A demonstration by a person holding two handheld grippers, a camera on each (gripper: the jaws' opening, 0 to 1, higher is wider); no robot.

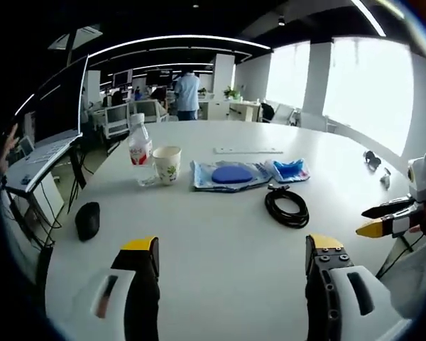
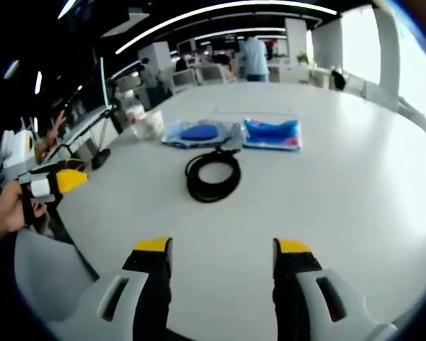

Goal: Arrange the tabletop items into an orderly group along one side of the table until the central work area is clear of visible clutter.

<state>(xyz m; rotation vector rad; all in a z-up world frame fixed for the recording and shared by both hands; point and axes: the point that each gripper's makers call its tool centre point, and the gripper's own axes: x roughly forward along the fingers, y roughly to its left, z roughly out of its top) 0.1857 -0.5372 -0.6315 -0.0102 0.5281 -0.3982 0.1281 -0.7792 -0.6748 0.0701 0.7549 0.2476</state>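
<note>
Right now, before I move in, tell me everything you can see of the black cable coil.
The black cable coil is a thin, rubbery-looking cord wound into several loose round loops, lying flat on the white table. One end with a plug runs up toward the blue packets behind it. It lies apart from both grippers, whose fingers are open and empty.

White tabletop (image 1: 220,234), black coiled cable (image 1: 286,207), blue pouches (image 1: 231,175), red-labelled clear bottle (image 1: 139,149), leafy-print paper cup (image 1: 167,164), black mouse (image 1: 87,220).
</note>
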